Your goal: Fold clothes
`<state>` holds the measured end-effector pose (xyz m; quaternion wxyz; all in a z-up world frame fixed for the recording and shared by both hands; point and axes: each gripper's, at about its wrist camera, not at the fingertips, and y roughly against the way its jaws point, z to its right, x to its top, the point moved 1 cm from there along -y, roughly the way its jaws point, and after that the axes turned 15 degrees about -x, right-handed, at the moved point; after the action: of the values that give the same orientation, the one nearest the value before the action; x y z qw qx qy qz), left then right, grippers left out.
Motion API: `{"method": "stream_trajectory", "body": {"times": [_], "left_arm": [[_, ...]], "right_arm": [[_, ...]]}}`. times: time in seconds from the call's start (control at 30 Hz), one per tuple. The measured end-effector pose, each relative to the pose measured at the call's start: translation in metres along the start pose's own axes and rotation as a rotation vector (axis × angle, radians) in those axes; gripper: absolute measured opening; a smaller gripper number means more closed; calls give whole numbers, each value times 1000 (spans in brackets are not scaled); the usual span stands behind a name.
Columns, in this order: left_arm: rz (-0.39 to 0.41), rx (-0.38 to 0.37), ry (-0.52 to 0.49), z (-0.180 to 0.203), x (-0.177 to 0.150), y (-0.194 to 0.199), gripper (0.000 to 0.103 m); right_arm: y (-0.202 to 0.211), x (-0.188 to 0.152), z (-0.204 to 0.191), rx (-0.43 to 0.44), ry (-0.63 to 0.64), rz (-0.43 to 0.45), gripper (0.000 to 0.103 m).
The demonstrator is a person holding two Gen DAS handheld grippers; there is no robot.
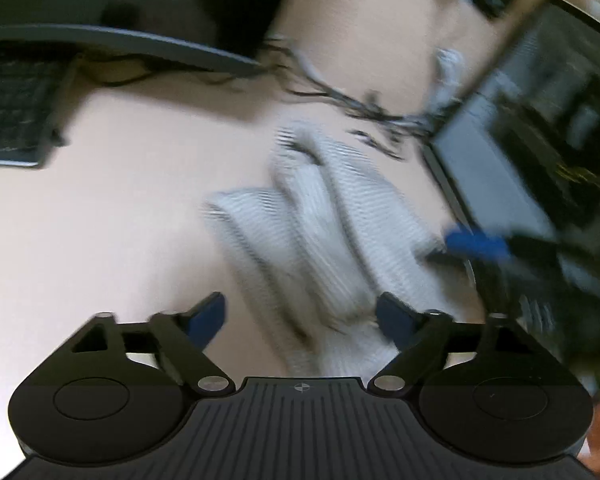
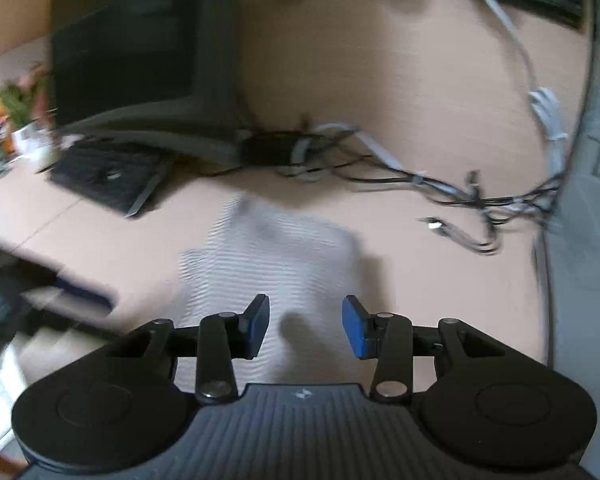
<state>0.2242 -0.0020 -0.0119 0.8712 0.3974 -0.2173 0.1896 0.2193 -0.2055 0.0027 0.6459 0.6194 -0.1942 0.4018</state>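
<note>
Nearest the left wrist lens, the left gripper (image 1: pixel 302 320) stands wide open with nothing between its blue pads; the striped pale garment (image 1: pixel 320 232) lies bunched on the table (image 1: pixel 100 240) just ahead of and between the fingers, not touching them as far as the blur allows. At the far left of that view sits a dark keyboard (image 1: pixel 12 108) under a grey monitor base (image 1: pixel 120 40). Moving right, black cables (image 1: pixel 360 108) trail across the table, and at the right edge the blue fingertips of the right gripper (image 1: pixel 476 244) reach the garment's edge; whether they touch it is hard to make out.

Only the right wrist view shows the plant (image 2: pixel 20 100) at far left, then the monitor (image 2: pixel 128 52) and the same keyboard (image 2: pixel 104 176). Its own gripper (image 2: pixel 305 326) is moderately open and empty, hovering over the near part of the garment (image 2: pixel 268 256), which lies flatter here. Further right, a tangle of cables (image 2: pixel 440 188) runs toward a grey surface cut off by the frame. Both views are smeared by motion blur, so the fabric's folds are indistinct.
</note>
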Motion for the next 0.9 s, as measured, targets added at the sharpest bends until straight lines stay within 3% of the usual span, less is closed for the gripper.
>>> {"method": "stream_trajectory", "body": {"times": [0.17,0.3,0.5,0.77,0.83,0.87,0.9], "left_arm": [[-37,8,13,-3,-8,-22,58],[-43,-46,22,5,-15,-30,43],[-105,-87,-44,28,-31,-49,42],[-35,-77,-26,19,-27,-22,38],[-26,-78,-20,18,-28,-19,35],[-22,-82,-17,18,-28,-17,34],[-17,-87,-13,18,-27,-16,33]], "right_arm": [[-4,-23,-27,-15,134,-7,41],[-1,-23,-18,-34,185,-13,42],[-3,-26,-6,-100,204,-1,60],[7,-28,-1,-121,181,14,63],[13,-25,-3,-116,177,36,50],[18,-22,-7,-98,183,48,36],[21,-21,-10,-80,189,48,35]]}}
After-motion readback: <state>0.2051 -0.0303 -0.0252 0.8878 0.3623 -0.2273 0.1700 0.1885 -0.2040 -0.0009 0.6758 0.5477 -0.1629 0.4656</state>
